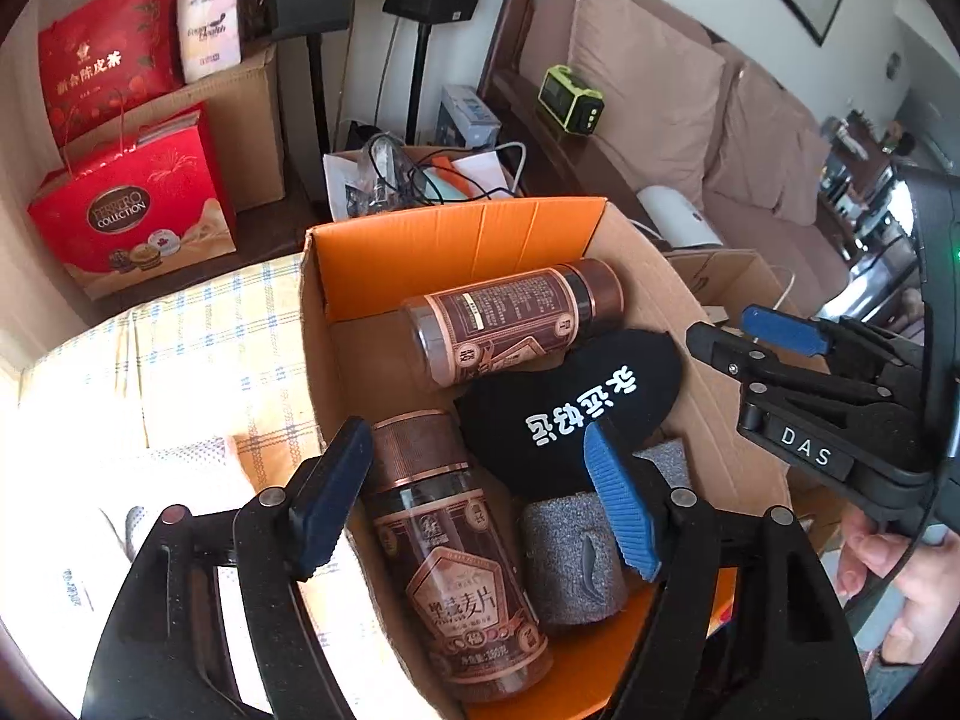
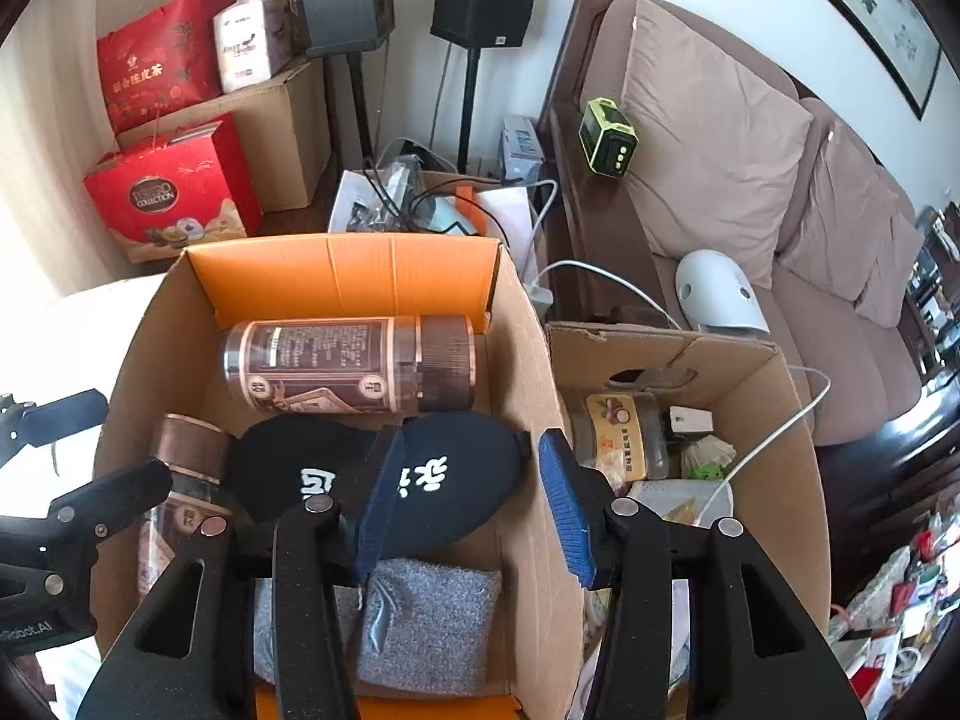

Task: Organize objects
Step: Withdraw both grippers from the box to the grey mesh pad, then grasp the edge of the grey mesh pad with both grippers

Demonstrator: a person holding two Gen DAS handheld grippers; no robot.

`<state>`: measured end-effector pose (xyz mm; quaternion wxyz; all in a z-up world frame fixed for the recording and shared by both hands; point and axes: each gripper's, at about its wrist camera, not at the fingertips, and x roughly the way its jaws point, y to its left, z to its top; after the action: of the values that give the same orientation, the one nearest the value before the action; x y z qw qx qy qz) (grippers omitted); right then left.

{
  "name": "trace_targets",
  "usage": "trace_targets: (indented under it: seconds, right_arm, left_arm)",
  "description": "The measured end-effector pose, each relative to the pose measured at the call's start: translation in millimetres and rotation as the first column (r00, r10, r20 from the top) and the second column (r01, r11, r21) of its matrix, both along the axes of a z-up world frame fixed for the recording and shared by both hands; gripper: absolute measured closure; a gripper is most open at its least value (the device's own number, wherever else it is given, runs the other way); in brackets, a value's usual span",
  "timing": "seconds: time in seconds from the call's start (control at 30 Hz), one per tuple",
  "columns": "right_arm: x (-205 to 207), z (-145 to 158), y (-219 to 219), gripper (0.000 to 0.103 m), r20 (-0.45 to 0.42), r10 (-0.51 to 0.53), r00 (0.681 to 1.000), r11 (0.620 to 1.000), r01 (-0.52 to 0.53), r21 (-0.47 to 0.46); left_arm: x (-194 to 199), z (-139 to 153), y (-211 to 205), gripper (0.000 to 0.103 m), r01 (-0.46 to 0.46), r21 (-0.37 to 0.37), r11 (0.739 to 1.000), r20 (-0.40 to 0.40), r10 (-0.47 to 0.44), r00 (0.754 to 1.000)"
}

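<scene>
Hovering above the cardboard box [image 1: 336,276], the left gripper [image 1: 474,498] stands wide apart, gripping nothing. The right gripper [image 2: 474,510] likewise gapes empty. Inside the box lie two brown jars [image 1: 510,324], a black pouch [image 2: 444,474] and grey socks [image 2: 432,624].

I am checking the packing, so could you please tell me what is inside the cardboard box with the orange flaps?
Inside the cardboard box: two brown jars, a black eye mask lying over them, and a grey knitted piece. The mask covers whatever is beneath it.
</scene>
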<state>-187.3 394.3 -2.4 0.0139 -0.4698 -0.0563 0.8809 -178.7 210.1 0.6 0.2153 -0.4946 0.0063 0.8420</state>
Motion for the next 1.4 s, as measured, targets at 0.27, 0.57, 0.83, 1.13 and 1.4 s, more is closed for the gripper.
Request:
trace_targets:
  seconds: [0.27,0.57,0.83,1.13,1.4]
  right_arm:
    - [20,18,-37,0.019,-0.014,0.076,0.997,0.993,-0.077,-0.086]
    - [31,23,-89,0.015,-0.008,0.158,0.987,0.976,-0.157,-0.151]
    - [40,21,-134,0.015,-0.007,0.22,0.975,0.962,-0.218,-0.166]
    - [44,16,-181,0.015,-0.009,0.265,0.964,0.951,-0.263,-0.161]
    - [44,14,-216,0.015,-0.01,0.301,0.954,0.937,-0.298,-0.182]
  left_arm:
    - [16,15,-48,0.008,-0.04,-0.017,0.999,-0.025,0.039,0.999]
    - [29,16,-115,0.0,-0.141,-0.021,0.99,-0.031,0.14,0.99]
    - [41,10,-173,0.0,-0.221,-0.036,0.975,-0.023,0.221,0.975]
    - [54,6,-236,0.0,-0.305,-0.056,0.951,-0.024,0.304,0.952]
    - [56,3,-277,0.0,-0.358,-0.049,0.933,-0.018,0.357,0.934]
